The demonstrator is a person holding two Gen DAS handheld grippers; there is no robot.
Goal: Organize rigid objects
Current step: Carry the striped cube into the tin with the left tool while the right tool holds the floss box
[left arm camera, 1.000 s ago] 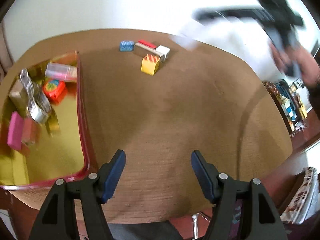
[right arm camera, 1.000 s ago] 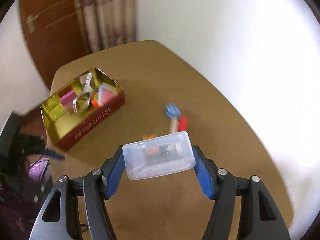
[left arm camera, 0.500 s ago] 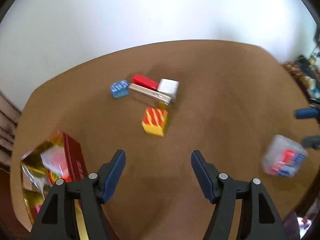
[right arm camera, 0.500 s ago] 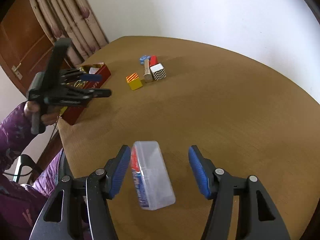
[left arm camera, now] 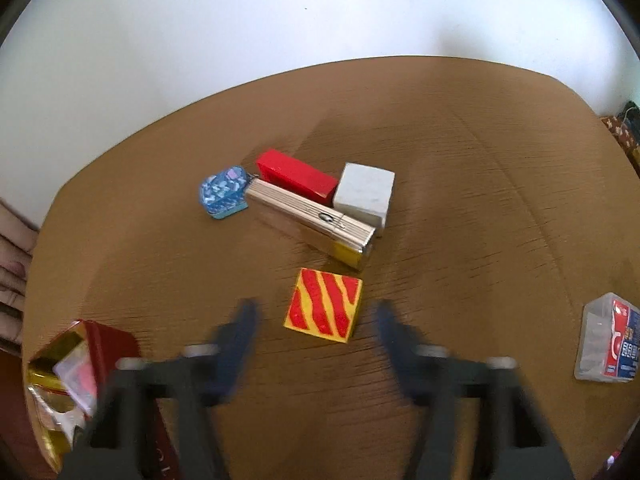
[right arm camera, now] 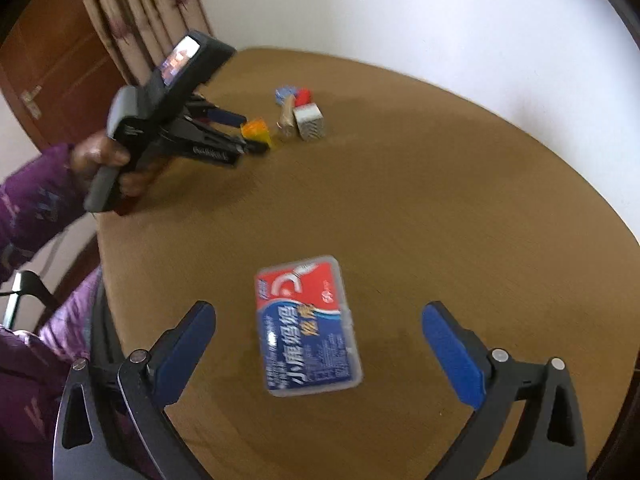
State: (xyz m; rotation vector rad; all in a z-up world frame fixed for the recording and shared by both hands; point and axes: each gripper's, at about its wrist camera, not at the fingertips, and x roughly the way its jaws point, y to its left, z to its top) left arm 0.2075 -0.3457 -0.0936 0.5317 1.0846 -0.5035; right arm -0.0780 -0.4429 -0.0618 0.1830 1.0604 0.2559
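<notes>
While my left gripper (left arm camera: pixel 316 332) is closing, blurred, its jaws straddle the near side of the yellow cube with red wavy stripes (left arm camera: pixel 323 306) without pressing it yet; I judge that cube is my next pick for the red tin box with gold lining (left arm camera: pixel 76 384) at the counter's near-left corner. My right gripper (right arm camera: pixel 320 344) is opening to its widest, pads clear of the clear plastic case with a red-and-blue label (right arm camera: pixel 307 326), which lies flat on the brown round counter (right arm camera: pixel 440 208) between the jaws, near the front edge; looks set down there, released. Label has Chinese characters, too blurred to read with confidence. Toward the counter's far edge sit a red block (left arm camera: pixel 295 175), a white cube (left arm camera: pixel 364 196), a long wood-and-gold box (left arm camera: pixel 312 222) and a small blue patterned piece (left arm camera: pixel 223 192), bunched touching, still unsorted.
</notes>
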